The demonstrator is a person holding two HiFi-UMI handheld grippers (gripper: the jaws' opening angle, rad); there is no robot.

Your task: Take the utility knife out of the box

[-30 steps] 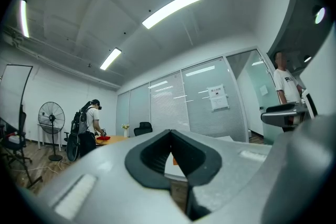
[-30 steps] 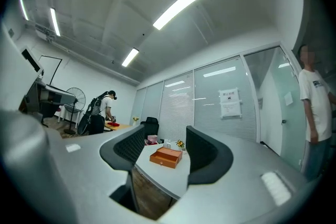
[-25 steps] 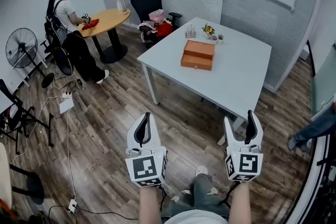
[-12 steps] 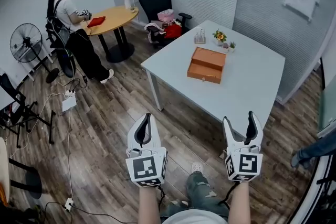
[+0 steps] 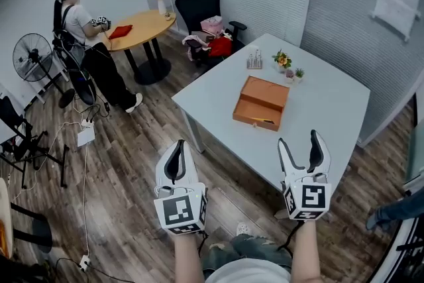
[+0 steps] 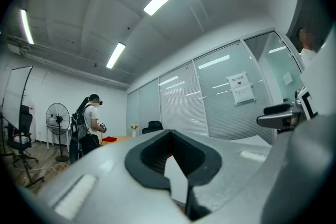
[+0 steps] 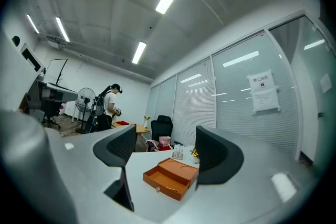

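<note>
An orange box (image 5: pixel 262 101) lies on the white table (image 5: pixel 331 109), its front drawer pulled out. A thin yellow thing (image 5: pixel 264 120) lies in the drawer; I cannot tell whether it is the utility knife. Both grippers are held level in front of me, short of the table's near corner. My left gripper (image 5: pixel 177 154) is shut and empty, its pads (image 6: pixel 157 157) meeting. My right gripper (image 5: pixel 300 146) is open; its jaws have just been opening, with nothing between them. In the right gripper view the box (image 7: pixel 170 178) shows far off between the open gripper (image 7: pixel 165 152) pads.
A person (image 5: pixel 79 23) sits at a round wooden table (image 5: pixel 142 24) at the back left, near a fan (image 5: pixel 30 59). A black chair (image 5: pixel 205 0) with clothes stands behind the white table. Small plants (image 5: pixel 283 60) sit near the box. Cables (image 5: pixel 83 136) cross the floor.
The white table and box have come nearer and lower in the head view as both grippers moved forward toward them. The right jaws stand slightly wider.
</note>
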